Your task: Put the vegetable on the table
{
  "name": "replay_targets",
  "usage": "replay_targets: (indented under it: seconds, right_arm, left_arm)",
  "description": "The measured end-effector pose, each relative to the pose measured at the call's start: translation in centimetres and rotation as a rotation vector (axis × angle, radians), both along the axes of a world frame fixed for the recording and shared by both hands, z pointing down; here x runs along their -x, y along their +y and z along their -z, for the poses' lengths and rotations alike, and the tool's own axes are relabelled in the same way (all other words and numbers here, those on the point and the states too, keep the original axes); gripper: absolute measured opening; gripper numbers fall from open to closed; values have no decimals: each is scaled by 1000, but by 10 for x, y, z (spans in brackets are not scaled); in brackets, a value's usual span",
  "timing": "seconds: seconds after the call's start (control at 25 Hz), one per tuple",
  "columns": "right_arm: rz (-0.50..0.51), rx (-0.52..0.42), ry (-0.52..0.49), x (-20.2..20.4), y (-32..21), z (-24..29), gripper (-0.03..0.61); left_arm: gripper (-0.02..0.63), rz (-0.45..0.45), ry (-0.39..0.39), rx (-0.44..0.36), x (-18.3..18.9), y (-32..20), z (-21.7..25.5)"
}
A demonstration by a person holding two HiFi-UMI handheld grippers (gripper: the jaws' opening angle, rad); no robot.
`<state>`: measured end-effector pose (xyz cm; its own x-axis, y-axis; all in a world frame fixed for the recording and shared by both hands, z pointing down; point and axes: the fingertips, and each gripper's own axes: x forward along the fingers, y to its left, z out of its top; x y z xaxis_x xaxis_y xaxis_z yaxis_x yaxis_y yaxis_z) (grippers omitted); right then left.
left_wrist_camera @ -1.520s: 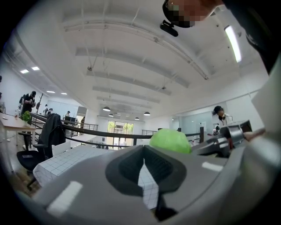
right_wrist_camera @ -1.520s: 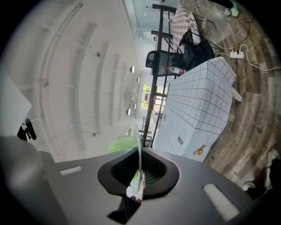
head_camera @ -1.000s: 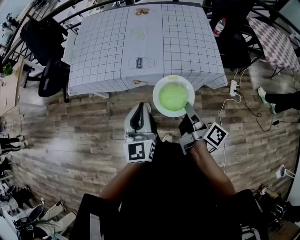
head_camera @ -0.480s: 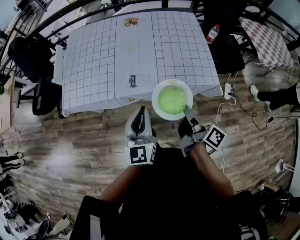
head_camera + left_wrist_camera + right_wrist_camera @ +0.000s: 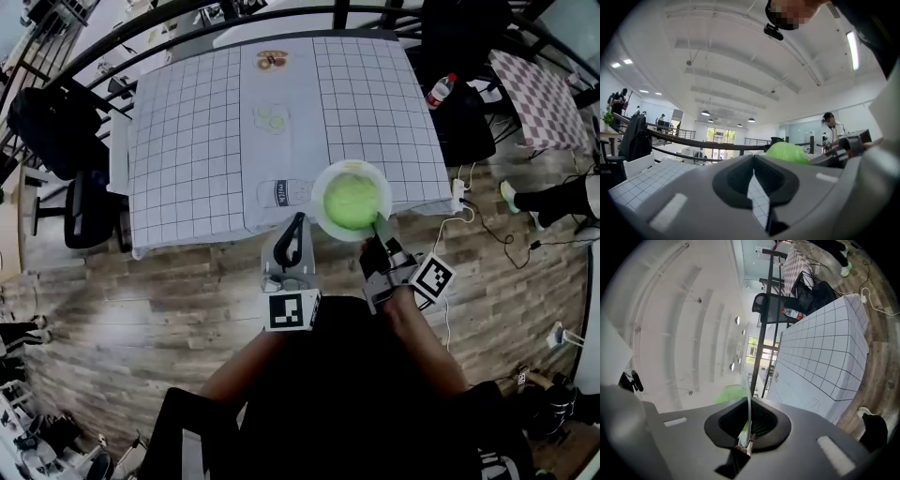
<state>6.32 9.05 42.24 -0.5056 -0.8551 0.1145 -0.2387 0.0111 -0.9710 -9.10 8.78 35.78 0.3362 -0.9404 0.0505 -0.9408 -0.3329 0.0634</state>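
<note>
Vegetable (image 5: 352, 200), a pale green rounded head, is sitting in a white plate (image 5: 317, 202) and filling most of it. In the head view the plate is showing over the near edge of the table (image 5: 187, 141), towards its right corner; whether the plate is touching the cloth cannot be told from here.

The right gripper (image 5: 379, 225) is gripping the plate at its near right rim. In the right gripper view its jaws are pressing together on the thin rim of the plate (image 5: 747, 413), with the vegetable (image 5: 729, 392) showing as a green blur beyond, and the table (image 5: 825, 357) lying to the right.

The left gripper (image 5: 297, 221) is hanging just left of the plate, near the table's near edge, apart from the plate. In the left gripper view its jaws are meeting with nothing between them; the vegetable (image 5: 787, 152) is showing to their right and the checked table (image 5: 647, 180) to their left.

The table is wearing a white cloth with a dark grid and a plain middle strip with small printed pictures. A bottle (image 5: 438, 89) is lying on a dark seat beyond the table's right side, and a wooden floor (image 5: 141, 309) is spreading under everything.
</note>
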Motion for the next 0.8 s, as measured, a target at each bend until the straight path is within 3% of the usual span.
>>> replay_targets:
  seconds: [0.44, 0.8]
  right_arm:
    - [-22, -12, -31, 55, -73, -1, 6]
    - [-62, -35, -21, 62, -100, -4, 8]
  left_arm:
    - [8, -45, 3, 22, 49, -86, -8]
    - [9, -109, 20, 35, 62, -124, -16]
